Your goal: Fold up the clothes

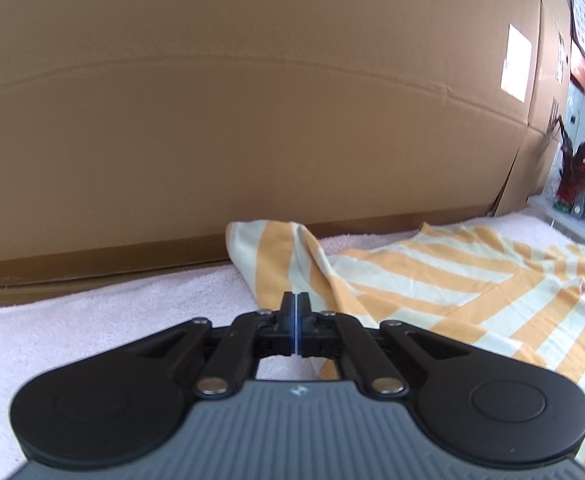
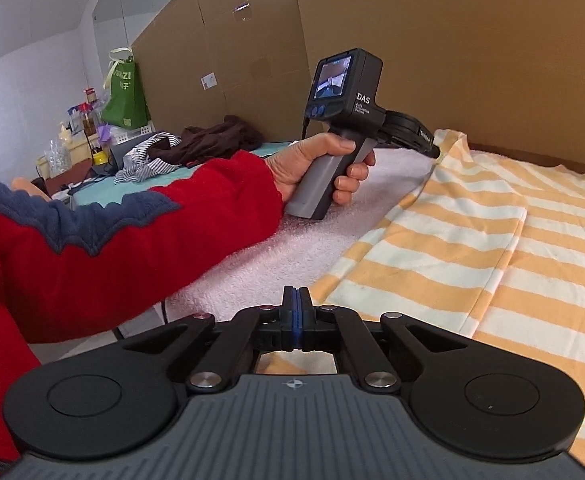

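Striped shirt point(image 2: 472, 240) is spread on the pink towel point(image 2: 292, 248), its length running away from the right gripper point(image 2: 297, 300) toward the cardboard wall point(image 1: 252, 100). Its near edge is pinched in the right jaws; its far corner is clamped by the left gripper point(image 2: 436, 152), closed. No containers are seen nearby.

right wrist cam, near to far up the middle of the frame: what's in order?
Right gripper, jaws shut → orange-striped garment → pink towel → hand gripping the left gripper handle → cardboard wall.
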